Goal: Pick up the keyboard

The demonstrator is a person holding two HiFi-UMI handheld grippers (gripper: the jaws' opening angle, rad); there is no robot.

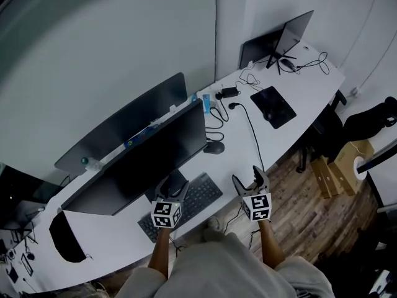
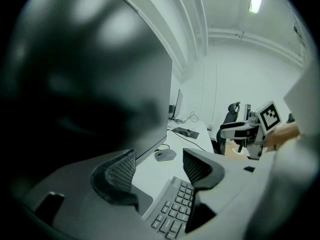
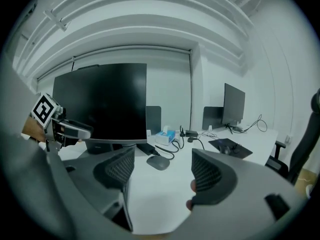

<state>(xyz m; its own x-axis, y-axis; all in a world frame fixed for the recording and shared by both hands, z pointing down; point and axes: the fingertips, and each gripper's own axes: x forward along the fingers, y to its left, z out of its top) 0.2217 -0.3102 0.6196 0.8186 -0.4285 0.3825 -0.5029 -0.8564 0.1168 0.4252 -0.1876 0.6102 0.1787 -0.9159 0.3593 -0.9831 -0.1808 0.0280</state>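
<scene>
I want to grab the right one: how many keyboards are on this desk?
1. The keyboard lies on the white desk, at its near edge, in front of the near monitor. Another could be hidden behind the monitors.

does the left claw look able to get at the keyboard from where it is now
Probably yes. The left claw is open just above the keyboard, and nothing lies between them. The monitor stands close beside its left jaw and may crowd it a little.
</scene>
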